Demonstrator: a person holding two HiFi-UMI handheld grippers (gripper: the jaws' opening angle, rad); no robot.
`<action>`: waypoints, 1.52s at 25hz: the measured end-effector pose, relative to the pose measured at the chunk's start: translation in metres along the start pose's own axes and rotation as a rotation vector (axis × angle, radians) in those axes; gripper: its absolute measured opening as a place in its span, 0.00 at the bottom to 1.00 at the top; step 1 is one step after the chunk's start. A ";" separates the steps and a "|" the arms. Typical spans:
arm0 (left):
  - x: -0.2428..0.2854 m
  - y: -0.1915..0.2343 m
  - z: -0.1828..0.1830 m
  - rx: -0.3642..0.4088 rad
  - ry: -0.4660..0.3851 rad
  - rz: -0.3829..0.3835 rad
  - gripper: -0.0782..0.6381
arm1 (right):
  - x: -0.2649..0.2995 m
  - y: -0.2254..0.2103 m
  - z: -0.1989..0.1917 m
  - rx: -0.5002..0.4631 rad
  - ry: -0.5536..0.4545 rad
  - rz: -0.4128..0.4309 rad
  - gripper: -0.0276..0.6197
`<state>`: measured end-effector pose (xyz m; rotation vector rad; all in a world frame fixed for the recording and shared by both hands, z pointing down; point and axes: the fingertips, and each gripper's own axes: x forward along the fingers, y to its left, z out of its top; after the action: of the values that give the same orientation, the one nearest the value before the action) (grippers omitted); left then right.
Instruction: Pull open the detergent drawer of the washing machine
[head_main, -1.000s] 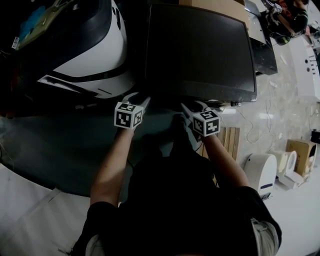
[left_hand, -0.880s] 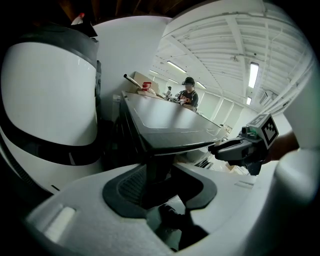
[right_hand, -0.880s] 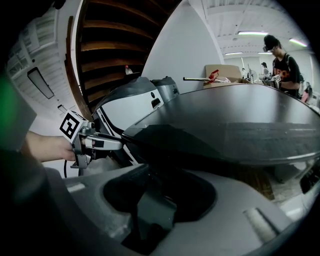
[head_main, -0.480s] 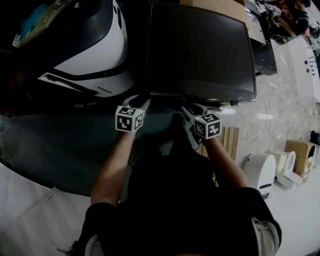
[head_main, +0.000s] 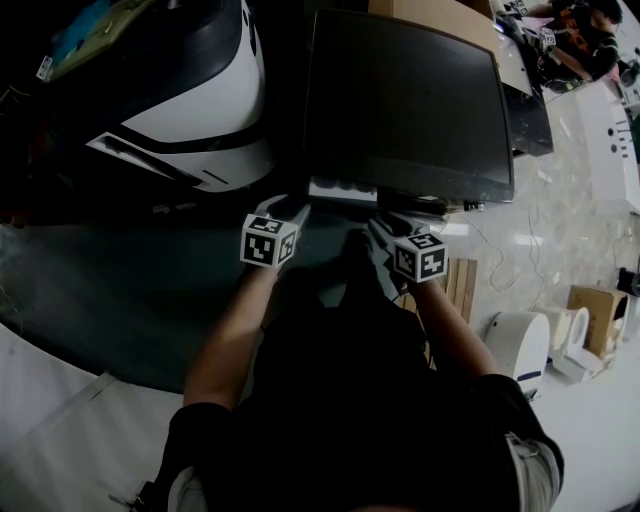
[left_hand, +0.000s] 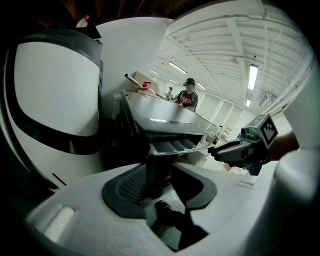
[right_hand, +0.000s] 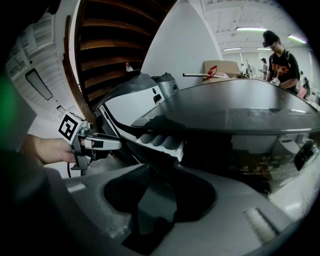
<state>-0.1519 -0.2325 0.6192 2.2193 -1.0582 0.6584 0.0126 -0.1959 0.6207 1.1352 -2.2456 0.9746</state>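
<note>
White plastic detergent drawer (head_main: 342, 188) juts partly from the dark-topped washing machine (head_main: 405, 100) at frame centre; left tool (head_main: 286, 206) seems pinched on its dark front to draw it out; right tool (head_main: 390, 220), spread and empty, waits just beside.

Dark charcoal right across the washing machine (head_main: 400, 100), and the detergent drawer (head_main: 343, 188) shows pale grey-white inside. Next door, a white appliance (head_main: 190, 110) striped with a black band. Black-and-white square markers on the left gripper (head_main: 288, 208) and right gripper (head_main: 388, 222), light grey jaws, a black shirt (head_main: 350, 400), a glossy whitish floor (head_main: 570, 230)
</note>
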 end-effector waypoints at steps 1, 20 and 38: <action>-0.002 -0.001 -0.002 0.001 0.003 -0.003 0.31 | -0.001 0.002 -0.002 0.004 -0.002 -0.002 0.26; -0.022 -0.016 -0.026 0.004 0.027 -0.018 0.32 | -0.018 0.023 -0.023 0.068 -0.024 -0.012 0.26; -0.034 -0.023 -0.038 0.016 0.039 -0.047 0.32 | -0.024 0.030 -0.039 0.058 -0.019 -0.034 0.26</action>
<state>-0.1592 -0.1766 0.6175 2.2291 -0.9820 0.6889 0.0040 -0.1415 0.6185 1.2085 -2.2182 1.0258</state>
